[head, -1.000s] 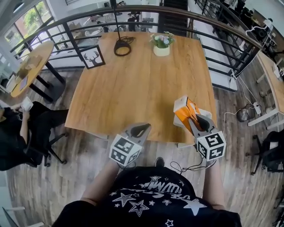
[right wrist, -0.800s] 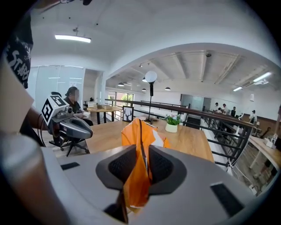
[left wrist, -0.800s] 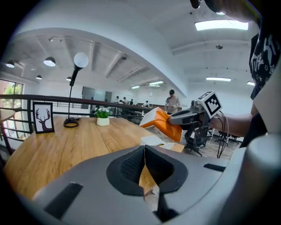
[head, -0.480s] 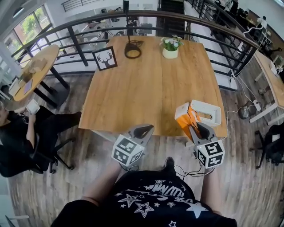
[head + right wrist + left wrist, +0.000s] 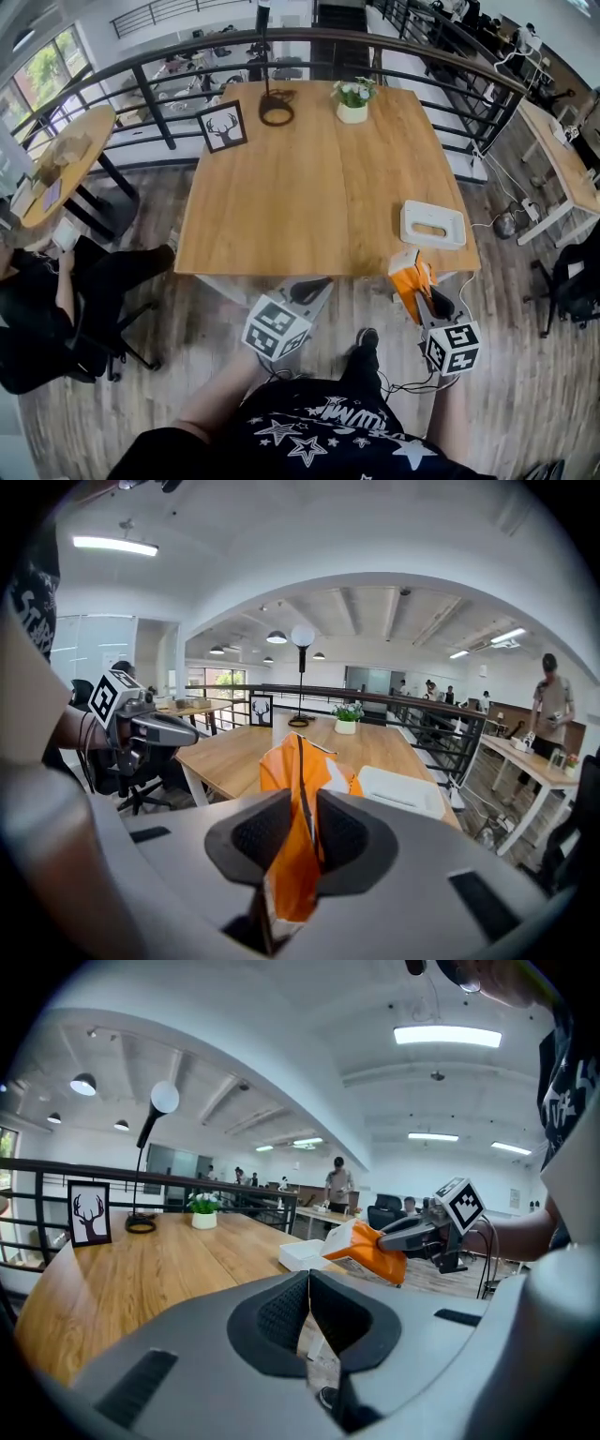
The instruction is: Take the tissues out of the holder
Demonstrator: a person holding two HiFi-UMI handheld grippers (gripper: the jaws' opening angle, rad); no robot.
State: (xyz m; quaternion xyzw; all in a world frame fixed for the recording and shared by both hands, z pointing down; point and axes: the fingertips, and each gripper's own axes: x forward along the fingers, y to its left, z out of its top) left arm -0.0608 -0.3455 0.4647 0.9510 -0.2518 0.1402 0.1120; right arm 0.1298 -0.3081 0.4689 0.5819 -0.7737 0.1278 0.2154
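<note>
Head view: gripped the orange tissue pack (image 5: 411, 277) in the right claw (image 5: 424, 298), off the near edge of the worktop (image 5: 309, 178); saw the white holder (image 5: 433, 224) beyond that claw, apart from the pack, on the worktop. Held the left claw (image 5: 312, 286) to the right claw's left.

Left gripper view: clenched on nothing, pack ahead to the right.

Right gripper view: pinched the pack between both pads, holder beyond to the right.
</note>
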